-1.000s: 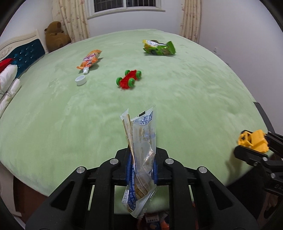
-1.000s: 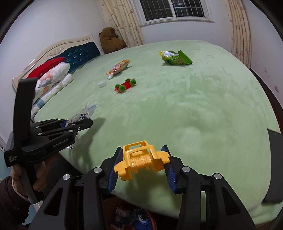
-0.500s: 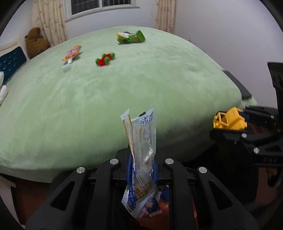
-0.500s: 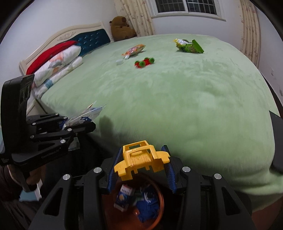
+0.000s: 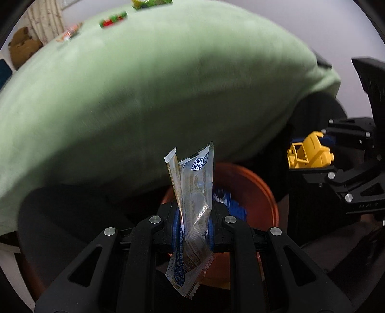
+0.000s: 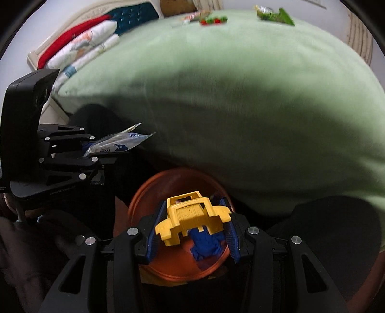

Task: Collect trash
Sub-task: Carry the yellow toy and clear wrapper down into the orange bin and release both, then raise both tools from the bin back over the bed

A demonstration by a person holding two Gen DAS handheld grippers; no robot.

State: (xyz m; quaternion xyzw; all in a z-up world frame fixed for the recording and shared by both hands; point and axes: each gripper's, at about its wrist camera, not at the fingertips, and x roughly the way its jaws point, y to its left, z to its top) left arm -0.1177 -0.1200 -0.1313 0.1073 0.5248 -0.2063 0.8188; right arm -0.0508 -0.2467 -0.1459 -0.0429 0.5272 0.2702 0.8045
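Because both loads are meant for disposal, each is carried over the orange bin (image 6: 144,192) that stands on the floor against the foot of the green bed (image 5: 156,79). By the left gripper (image 5: 192,224) a clear snack wrapper (image 5: 192,192) is pinched near its middle, the jaws drawn nearly together on the thin film, so that its printed top stands up and its crimped tail hangs below. Such a mid-length hold is judged to keep the limp film from folding away. By the right gripper (image 6: 192,226) a yellow toy truck (image 6: 190,216) is clamped across its width, the jaws set only as far apart as the body demands; it is held directly above the bin's mouth, where blue packaging (image 6: 204,243) is already lying. Both grippers are pointed steeply downward, presumably so that whatever is released falls inside the rim. Further trash is left on the bed's far side: a green snack bag (image 6: 274,15) and an orange packet (image 5: 69,35), with a red toy car (image 5: 113,20) between them.
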